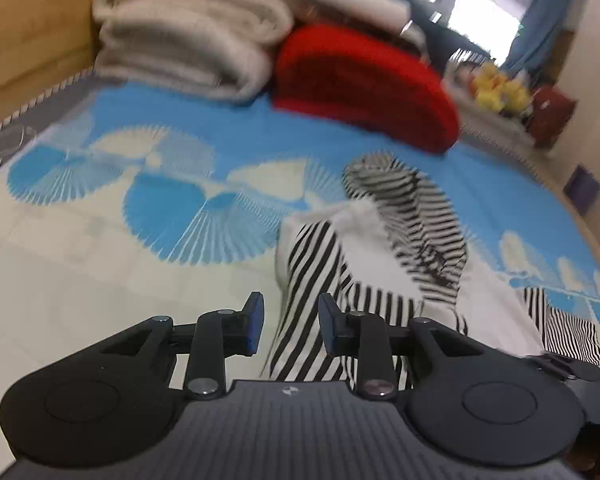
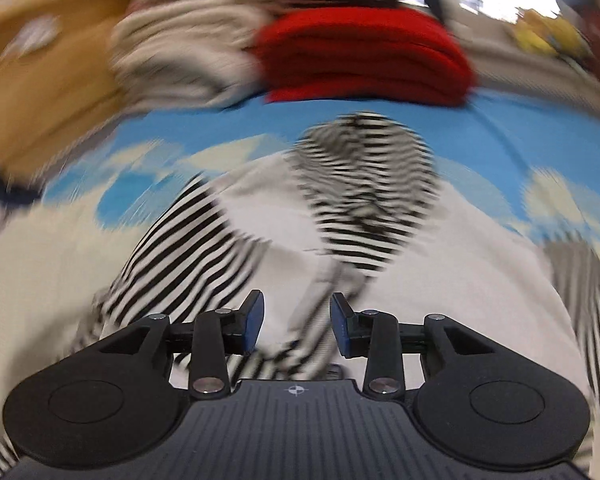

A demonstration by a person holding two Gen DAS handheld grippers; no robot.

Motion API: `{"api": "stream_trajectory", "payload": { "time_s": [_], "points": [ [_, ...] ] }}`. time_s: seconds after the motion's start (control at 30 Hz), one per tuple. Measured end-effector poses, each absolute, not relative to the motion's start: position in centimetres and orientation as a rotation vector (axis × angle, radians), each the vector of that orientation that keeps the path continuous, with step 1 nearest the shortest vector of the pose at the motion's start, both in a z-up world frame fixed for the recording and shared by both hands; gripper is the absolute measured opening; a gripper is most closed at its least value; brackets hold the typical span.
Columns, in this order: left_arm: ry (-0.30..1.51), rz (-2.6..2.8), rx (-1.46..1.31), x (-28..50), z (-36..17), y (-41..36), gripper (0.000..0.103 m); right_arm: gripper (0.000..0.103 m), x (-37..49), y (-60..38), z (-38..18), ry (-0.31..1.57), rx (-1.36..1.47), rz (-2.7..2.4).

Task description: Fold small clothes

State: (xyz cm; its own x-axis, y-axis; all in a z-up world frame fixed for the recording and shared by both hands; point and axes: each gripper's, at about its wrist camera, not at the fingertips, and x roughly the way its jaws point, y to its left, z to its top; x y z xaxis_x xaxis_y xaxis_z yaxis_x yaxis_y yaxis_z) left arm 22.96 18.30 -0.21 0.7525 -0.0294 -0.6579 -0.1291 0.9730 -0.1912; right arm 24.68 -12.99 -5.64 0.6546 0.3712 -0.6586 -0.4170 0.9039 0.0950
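Observation:
A small white garment with black-and-white striped sleeves and hood lies spread on the bed. In the left wrist view my left gripper is open, its jaws over the garment's left striped sleeve, holding nothing. In the right wrist view, which is motion-blurred, the same garment fills the middle, its striped hood pointing away. My right gripper is open just above the garment's front, holding nothing. The right gripper's edge also shows in the left wrist view.
The bed sheet is blue and cream with fan patterns. At the head lie a folded red blanket and stacked cream blankets. A wooden bed frame runs along the left. Yellow soft toys sit at the far right.

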Motion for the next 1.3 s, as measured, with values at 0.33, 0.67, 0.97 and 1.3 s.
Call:
{"api": "stream_trajectory", "payload": {
  "time_s": [0.33, 0.67, 0.97, 1.3],
  "points": [
    [0.818, 0.101, -0.122, 25.1, -4.5, 16.6, 0.032, 0.021, 24.5, -7.1, -11.4, 0.78, -0.48, 0.413],
    [0.841, 0.075, -0.22, 26.4, -4.9, 16.9, 0.032, 0.012, 25.0, -21.3, -5.3, 0.667, 0.22, -0.03],
    [0.925, -0.008, -0.291, 27.6, -6.6, 15.1, 0.034, 0.041, 26.0, -30.3, -11.2, 0.933, 0.649, -0.208],
    [1.112, -0.052, -0.337, 29.6, -10.9, 13.3, 0.042, 0.0, 27.1, -30.9, -10.0, 0.825, 0.651, -0.187]
  ]
}}
